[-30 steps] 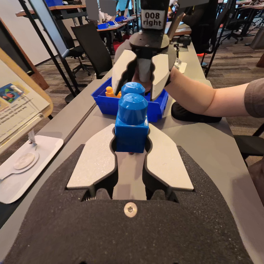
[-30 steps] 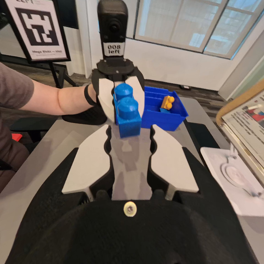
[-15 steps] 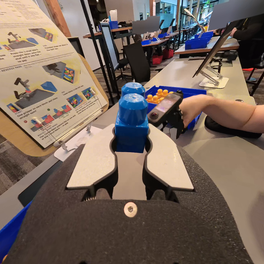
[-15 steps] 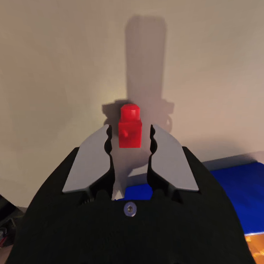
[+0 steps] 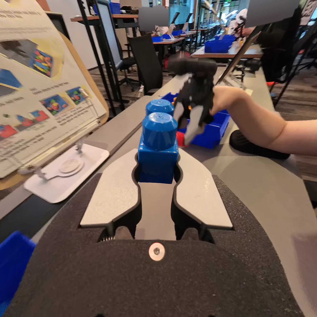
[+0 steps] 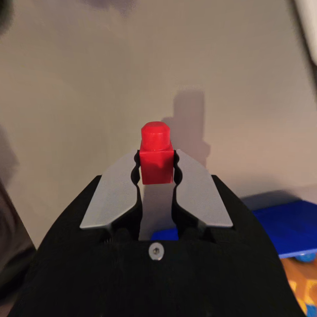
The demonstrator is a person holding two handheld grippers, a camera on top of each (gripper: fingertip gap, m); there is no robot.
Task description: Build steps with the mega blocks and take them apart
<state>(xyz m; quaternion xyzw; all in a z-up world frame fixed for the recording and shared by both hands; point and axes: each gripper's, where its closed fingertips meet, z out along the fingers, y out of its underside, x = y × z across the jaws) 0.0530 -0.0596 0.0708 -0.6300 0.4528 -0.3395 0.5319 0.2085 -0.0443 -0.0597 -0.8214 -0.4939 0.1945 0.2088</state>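
My left gripper (image 5: pixel 157 161) is shut on a blue two-stud mega block (image 5: pixel 158 145), held upright above the grey table (image 5: pixel 248 180). My right gripper (image 6: pixel 157 164) is shut on a small red one-stud block (image 6: pixel 155 157), pointing down at the table top (image 6: pixel 85 85). In the left wrist view the right gripper (image 5: pixel 186 137) shows farther off, blurred, tips down at the table, with the red block (image 5: pixel 180 139) at its tips, just in front of the blue bin (image 5: pixel 211 135).
An instruction board (image 5: pixel 34 96) on a white stand (image 5: pixel 66 171) is at the left. The person's forearm (image 5: pixel 257 123) reaches in from the right over a black pad (image 5: pixel 257 149). A second blue bin corner (image 5: pixel 12 257) is low left. Bin edge and blocks (image 6: pixel 291 231) show low right.
My right gripper has closed on the red block, which stood free between its open fingers half a second ago. The left gripper still holds the blue block and has swung slightly right.
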